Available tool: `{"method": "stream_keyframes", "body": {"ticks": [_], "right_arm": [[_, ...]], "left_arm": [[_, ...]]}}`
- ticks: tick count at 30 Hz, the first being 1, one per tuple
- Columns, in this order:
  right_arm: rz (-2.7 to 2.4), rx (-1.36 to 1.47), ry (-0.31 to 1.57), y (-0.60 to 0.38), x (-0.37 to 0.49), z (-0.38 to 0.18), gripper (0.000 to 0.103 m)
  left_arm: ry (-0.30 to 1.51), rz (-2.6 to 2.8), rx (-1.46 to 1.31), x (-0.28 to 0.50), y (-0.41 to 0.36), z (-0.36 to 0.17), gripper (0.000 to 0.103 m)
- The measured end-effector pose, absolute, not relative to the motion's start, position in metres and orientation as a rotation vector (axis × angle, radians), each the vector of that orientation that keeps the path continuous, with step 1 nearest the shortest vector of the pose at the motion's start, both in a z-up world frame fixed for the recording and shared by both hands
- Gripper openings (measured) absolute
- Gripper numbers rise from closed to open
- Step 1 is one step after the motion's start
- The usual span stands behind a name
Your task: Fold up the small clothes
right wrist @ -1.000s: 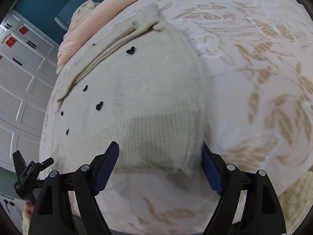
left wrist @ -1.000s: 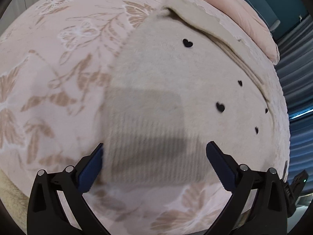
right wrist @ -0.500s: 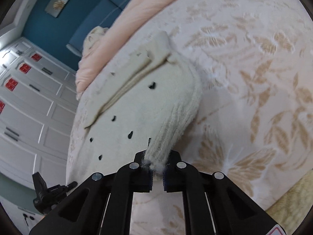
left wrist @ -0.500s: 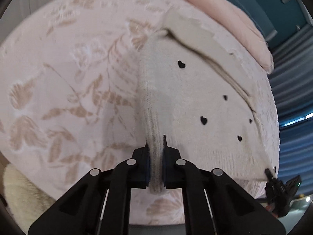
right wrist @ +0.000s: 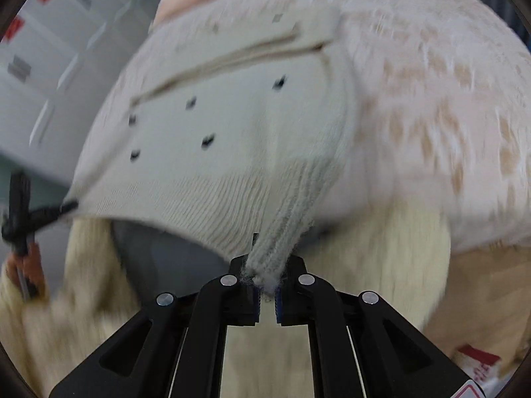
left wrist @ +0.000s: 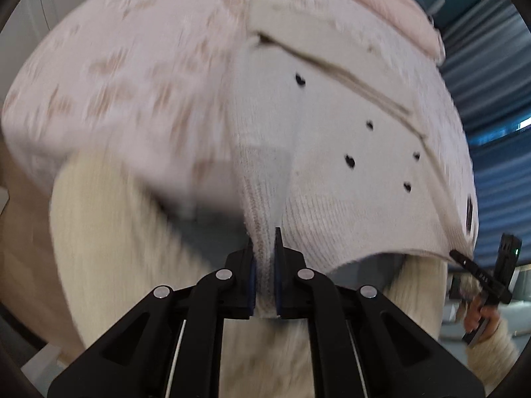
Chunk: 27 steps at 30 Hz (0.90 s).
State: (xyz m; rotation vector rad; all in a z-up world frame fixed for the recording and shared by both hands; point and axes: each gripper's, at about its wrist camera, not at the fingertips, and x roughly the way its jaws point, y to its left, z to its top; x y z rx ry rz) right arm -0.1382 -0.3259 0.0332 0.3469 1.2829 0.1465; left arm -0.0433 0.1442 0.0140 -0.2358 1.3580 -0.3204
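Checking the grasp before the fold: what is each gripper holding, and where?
Both hold the sweater: left gripper and right gripper each pinch a corner of its ribbed hem.

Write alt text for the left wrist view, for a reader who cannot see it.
The left gripper is shut on the ribbed hem corner of a cream knit garment dotted with small black hearts, lifting it off a floral bedspread. The picture is motion-blurred; the right gripper pinches the far hem corner.

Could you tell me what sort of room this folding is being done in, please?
Most likely a bedroom: the cream sweater is spread on a bed's floral bedspread, with a pink duvet farther up the bed. White panelled cupboard doors, probably a wardrobe, stand alongside.
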Motion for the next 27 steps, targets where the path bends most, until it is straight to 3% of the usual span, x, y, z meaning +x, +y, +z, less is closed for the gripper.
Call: {"method": "stream_keyframes", "body": {"ticks": [4,7,12,18,19,21,22,23,25,27], "right_arm": [[0.230,0.363,1.351,-0.315,-0.199,0.042,0.006],[0.242,0.422,1.279,-0.322,-0.206,0.064,0.006],[0.196,0.520,1.004,-0.366,-0.127,0.099,0.006],[0.044,0.718,0.813,-0.407,0.001,0.048,0.012],[-0.029,0.720,0.819,-0.408,0.017,0.032,0.016],[-0.144,0.725,0.847,-0.410,0.033,0.014,0.023],[-0.209,0.720,0.849,-0.409,0.034,0.008,0.028],[-0.223,0.717,0.835,-0.408,0.030,0.008,0.031],[-0.258,0.682,0.788,-0.413,0.017,0.012,0.057],[-0.289,0.616,0.751,-0.412,0.003,0.017,0.063]], "left_arm": [[1.442,-0.339,-0.209,-0.099,0.150,0.022,0.007],[1.404,-0.358,-0.242,-0.096,0.155,0.051,0.007],[1.105,-0.413,-0.206,-0.003,0.135,0.099,0.007],[0.984,-0.301,-0.149,0.122,0.089,0.057,0.011],[0.968,-0.272,-0.153,0.129,0.086,0.049,0.016],[0.966,-0.219,-0.187,0.150,0.083,0.026,0.040],[0.964,-0.192,-0.193,0.153,0.084,0.020,0.056],[0.977,-0.163,-0.194,0.157,0.088,0.012,0.062],[0.998,-0.175,-0.223,0.158,0.099,0.007,0.066],[0.998,-0.192,-0.250,0.150,0.109,0.006,0.084]]}}
